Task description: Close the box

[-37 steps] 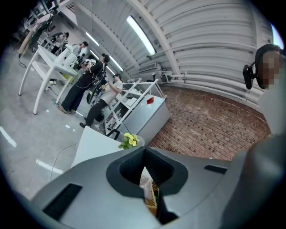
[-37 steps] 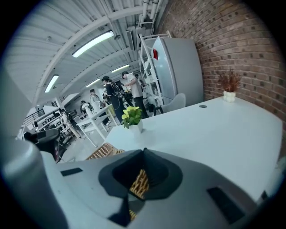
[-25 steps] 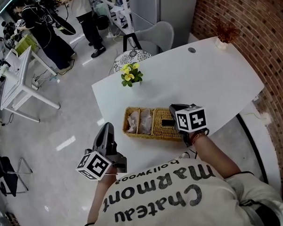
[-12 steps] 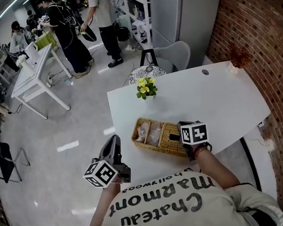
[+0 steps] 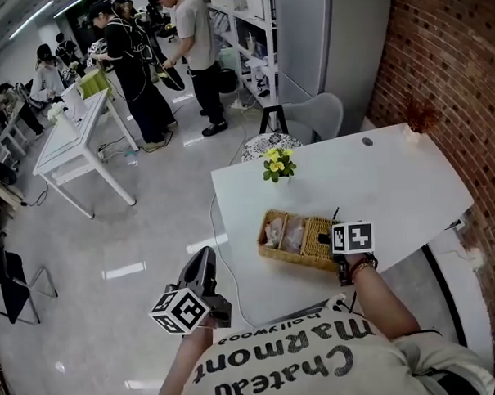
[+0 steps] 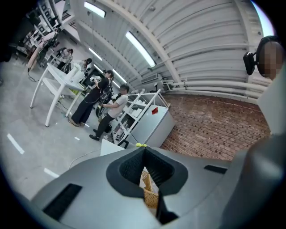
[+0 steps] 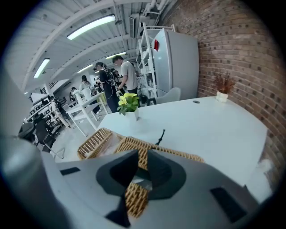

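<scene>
A wicker box (image 5: 292,238) lies on the white table (image 5: 394,178). Its left compartments are uncovered and hold pale wrapped items (image 5: 276,231). A woven lid (image 7: 152,145) with a thin black cord (image 7: 160,136) lies over its right part. My right gripper (image 5: 328,236) is at the box's right end. Its jaws (image 7: 139,154) are opening, with the lid's wicker edge in the gap between them and the pads apart. My left gripper (image 5: 204,257) hangs off the table's left side over the floor, shut and empty (image 6: 144,150). The box (image 6: 150,195) shows beyond it.
A pot of yellow flowers (image 5: 279,163) stands on the table behind the box, and a small dried plant (image 5: 421,118) sits by the brick wall. A grey chair (image 5: 316,116) is at the far side. Several people stand by white desks (image 5: 73,147) at the back left.
The head view has swung, so the table and box now sit further right and smaller. My right gripper stays at the box's right end; the left one stays low beside the table.
</scene>
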`<state>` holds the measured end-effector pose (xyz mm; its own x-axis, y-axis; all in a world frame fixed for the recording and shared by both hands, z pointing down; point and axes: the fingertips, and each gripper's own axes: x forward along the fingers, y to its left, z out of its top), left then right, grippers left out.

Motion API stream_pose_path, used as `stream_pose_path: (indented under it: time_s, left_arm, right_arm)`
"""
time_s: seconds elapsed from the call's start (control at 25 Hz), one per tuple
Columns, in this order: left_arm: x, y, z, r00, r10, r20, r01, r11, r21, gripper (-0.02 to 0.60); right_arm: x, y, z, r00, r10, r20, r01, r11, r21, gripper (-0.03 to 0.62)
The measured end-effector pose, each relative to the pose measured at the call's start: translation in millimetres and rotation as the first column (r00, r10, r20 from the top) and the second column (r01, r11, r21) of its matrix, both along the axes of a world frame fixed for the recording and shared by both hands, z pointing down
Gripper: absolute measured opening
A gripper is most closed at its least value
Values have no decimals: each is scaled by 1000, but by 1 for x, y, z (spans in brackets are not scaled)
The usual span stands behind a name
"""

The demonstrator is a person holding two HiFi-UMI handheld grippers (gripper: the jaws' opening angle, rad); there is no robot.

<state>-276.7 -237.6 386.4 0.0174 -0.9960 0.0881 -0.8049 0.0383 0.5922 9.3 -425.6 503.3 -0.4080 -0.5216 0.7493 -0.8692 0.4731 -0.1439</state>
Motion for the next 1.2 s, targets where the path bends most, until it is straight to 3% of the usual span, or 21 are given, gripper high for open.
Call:
stream_pose_path:
  time_s: [0.4, 0.48, 0.76, 1.04, 1.2]
  left_arm:
    - [-9, 77, -14, 994, 106, 9, -106, 994, 23, 2]
    - [-8, 93, -14, 991, 133, 17, -133, 991, 22, 2]
    - [1, 147, -9, 971, 231, 62, -231, 973, -7, 2]
    - [-9, 188, 1, 974, 217, 68, -215, 976, -35, 2]
    - [-8, 199, -4, 973, 211, 88, -210, 977, -27, 2]
  right_arm:
    - [-46, 120, -17, 992, 10, 130, -8, 1000, -20, 48]
    - [-60, 145, -24, 985, -16, 169, 16, 1000, 4, 7]
    - [-108, 234, -40, 962, -130, 242, 116, 991, 71, 3]
    - [-147, 292, -60, 906, -180, 384, 162, 984, 79, 3]
    - [-159, 307, -98, 847, -223, 483, 160, 973, 169, 3]
